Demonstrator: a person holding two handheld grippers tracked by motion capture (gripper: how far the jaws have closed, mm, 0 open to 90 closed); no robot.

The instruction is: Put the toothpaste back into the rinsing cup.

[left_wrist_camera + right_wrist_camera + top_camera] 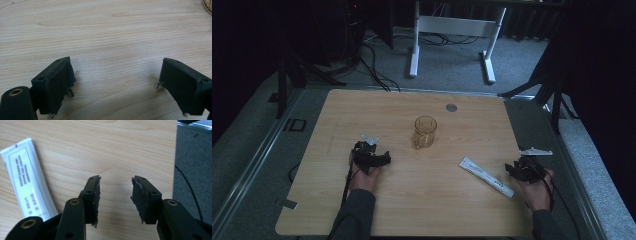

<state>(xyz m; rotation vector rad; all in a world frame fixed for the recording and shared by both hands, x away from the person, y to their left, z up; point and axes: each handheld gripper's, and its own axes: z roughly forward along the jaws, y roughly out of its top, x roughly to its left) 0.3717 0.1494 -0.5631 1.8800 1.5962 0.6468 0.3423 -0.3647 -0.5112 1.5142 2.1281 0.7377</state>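
Left tongs: my left gripper (pixel 371 158) rested low on the table (pixel 362 107), jaws wide apart, bare wood between them.
Right tongs: my right gripper (pixel 115 195) sat near the table's right edge, jaws apart, nothing clamped.
Sachet: the white sachet (pixel 28 180) lay flat just to the left of my right jaws, not touching them.
Mug: the amber glass mug (pixel 424 132) stood upright ahead and to the right of my left tongs, well apart.
Risk, sachet: I judged a flat packet could slide away from the pads instead of lifting.
Risk, mug: a careless left reach might tip the glass.
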